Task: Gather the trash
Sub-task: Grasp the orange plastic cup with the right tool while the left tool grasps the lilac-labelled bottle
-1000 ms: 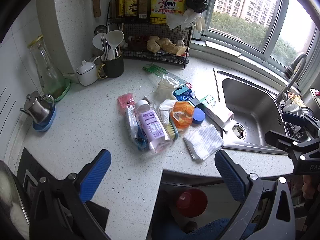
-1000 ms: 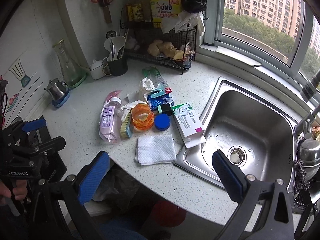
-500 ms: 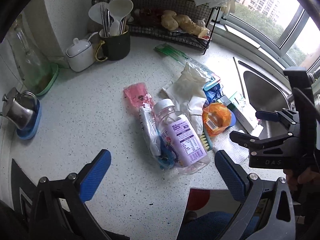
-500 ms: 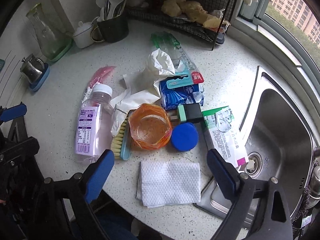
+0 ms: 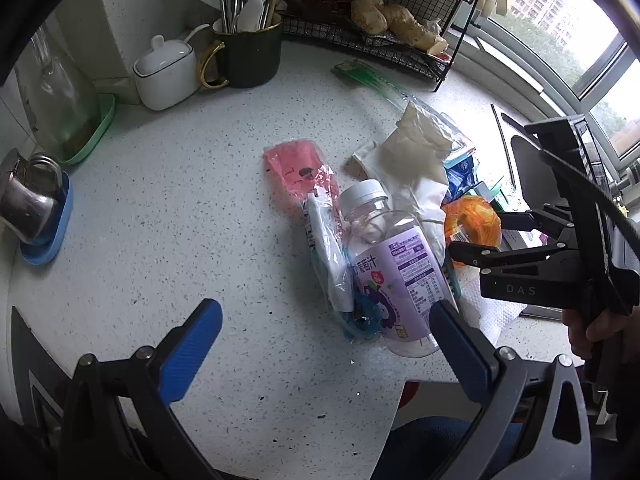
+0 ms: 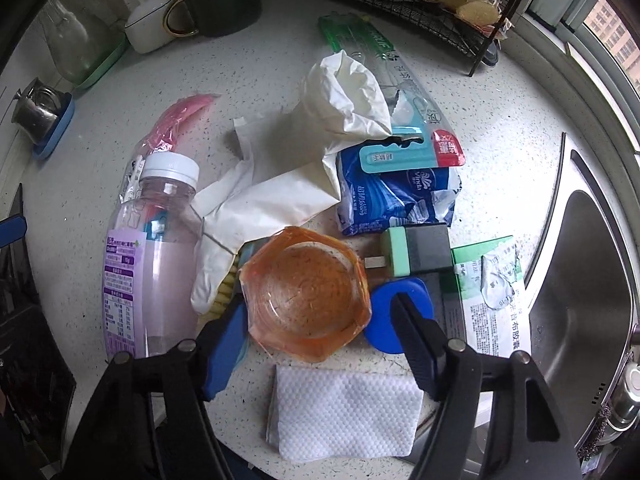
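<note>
Right claw point(image 6: 316, 334) points down over the orange cup point(image 6: 306, 294), which sits mid-pile on the tabletop point(image 6: 500, 120). Its jaws have just been closing and now straddle the cup, pads not clearly pressing it yet. Bottle point(image 6: 150, 248) lies at 9 o'clock of the cup, blue lid point(image 6: 382, 310) at 3, white napkin point(image 6: 344, 412) at 6. Left claw point(image 5: 320, 344) hangs released, wide apart, nothing between, above the bottle's base.

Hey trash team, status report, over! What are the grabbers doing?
Right gripper closing around the orange cup, no grip seen yet. Left gripper open above the purple juice bottle. Blue lid crowds right finger. Over.
</note>
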`<state>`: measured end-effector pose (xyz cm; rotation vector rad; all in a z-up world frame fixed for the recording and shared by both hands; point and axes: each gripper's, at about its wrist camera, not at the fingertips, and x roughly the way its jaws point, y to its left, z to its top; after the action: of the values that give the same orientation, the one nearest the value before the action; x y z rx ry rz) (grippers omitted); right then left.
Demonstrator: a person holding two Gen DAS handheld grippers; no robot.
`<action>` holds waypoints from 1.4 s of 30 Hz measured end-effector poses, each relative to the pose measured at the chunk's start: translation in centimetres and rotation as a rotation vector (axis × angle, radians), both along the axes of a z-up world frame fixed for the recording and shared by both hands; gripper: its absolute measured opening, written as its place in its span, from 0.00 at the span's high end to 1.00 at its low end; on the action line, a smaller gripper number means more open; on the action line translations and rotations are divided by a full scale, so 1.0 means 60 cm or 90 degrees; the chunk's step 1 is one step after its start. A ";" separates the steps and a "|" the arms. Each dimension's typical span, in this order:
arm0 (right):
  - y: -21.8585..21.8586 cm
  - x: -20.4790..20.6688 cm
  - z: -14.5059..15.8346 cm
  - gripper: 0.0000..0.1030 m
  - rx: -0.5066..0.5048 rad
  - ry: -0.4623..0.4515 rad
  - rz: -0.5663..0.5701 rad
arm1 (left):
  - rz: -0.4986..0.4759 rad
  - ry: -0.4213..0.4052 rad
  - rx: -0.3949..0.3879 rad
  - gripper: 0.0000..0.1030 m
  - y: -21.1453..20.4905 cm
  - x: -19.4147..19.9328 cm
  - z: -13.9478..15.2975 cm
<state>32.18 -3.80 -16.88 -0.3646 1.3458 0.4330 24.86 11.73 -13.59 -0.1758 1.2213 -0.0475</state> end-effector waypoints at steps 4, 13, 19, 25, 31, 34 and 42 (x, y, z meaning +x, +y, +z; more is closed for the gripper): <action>0.007 0.000 -0.006 0.36 0.001 0.004 0.005 | 0.008 0.001 0.000 0.00 0.005 0.000 -0.002; 0.012 0.005 -0.006 0.44 0.035 -0.025 0.003 | 0.020 0.003 0.001 0.00 -0.001 -0.013 0.005; -0.023 -0.019 0.062 0.44 0.066 -0.073 -0.015 | 0.013 0.009 -0.008 0.00 -0.025 -0.013 0.017; -0.083 -0.054 0.125 0.44 0.106 -0.107 -0.056 | -0.004 0.024 -0.018 0.00 -0.065 0.004 0.018; -0.132 -0.076 0.111 0.43 0.120 -0.109 -0.098 | 0.003 0.060 0.024 0.00 -0.093 0.036 -0.002; -0.147 -0.082 0.106 0.43 0.119 -0.105 -0.118 | 0.011 0.085 0.042 0.00 -0.102 0.054 -0.022; -0.179 -0.093 0.091 0.43 0.119 -0.085 -0.161 | 0.022 0.135 0.054 0.12 -0.112 0.074 -0.070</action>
<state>26.60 -14.57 -11.45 -0.0651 1.1922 0.3140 29.32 5.04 -17.78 -0.1299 1.4279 0.0553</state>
